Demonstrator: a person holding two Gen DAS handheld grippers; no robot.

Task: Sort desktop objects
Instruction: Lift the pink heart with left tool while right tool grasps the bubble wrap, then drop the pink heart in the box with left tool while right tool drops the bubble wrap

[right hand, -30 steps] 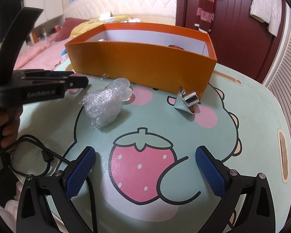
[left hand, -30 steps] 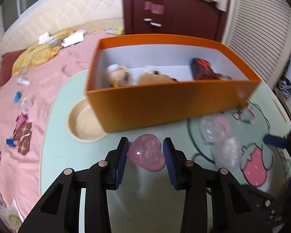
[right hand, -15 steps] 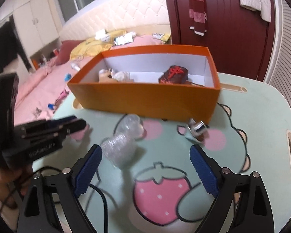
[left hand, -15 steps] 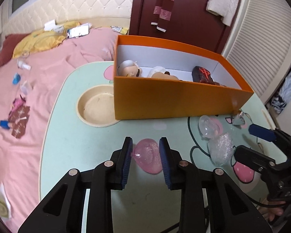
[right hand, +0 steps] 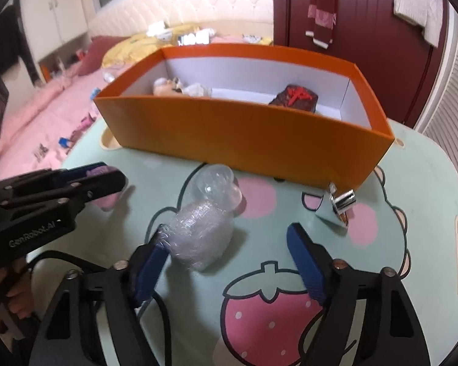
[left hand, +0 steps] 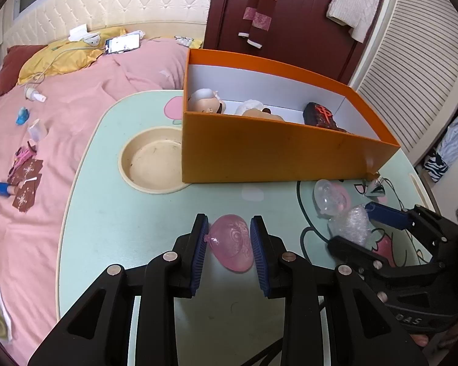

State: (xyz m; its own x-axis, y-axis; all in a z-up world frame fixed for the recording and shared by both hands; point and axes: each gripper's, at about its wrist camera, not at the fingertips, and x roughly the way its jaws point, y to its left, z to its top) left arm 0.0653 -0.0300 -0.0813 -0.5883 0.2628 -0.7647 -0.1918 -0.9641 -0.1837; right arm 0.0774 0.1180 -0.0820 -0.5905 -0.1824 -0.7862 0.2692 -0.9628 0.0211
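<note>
My left gripper [left hand: 229, 250] is shut on a pink translucent heart [left hand: 232, 244] just above the mint table. It also shows from the side in the right wrist view, as the left gripper [right hand: 100, 180]. My right gripper [right hand: 229, 262] is closing around a bubble-wrap bundle [right hand: 198, 238]. Its left pad touches the wrap and its right pad stands apart. A clear heart shell [right hand: 216, 183] lies just beyond the bundle. Behind it stands the orange box [right hand: 229, 131], holding doll figures and a dark block with red marks. The left wrist view shows the right gripper [left hand: 366, 228] around the bundle [left hand: 349, 227].
A silver clip on a small mint piece [right hand: 340, 204] lies by the box's right corner. A beige round dish [left hand: 152, 164] sits in the table left of the box. A pink bed [left hand: 61, 122] strewn with small items borders the table's left. A black cable [right hand: 165, 320] trails beneath my right gripper.
The left jaws closed onto the pink heart and lifted it slightly. The right gripper moved left to the bubble-wrap bundle and its jaws narrowed around it.
</note>
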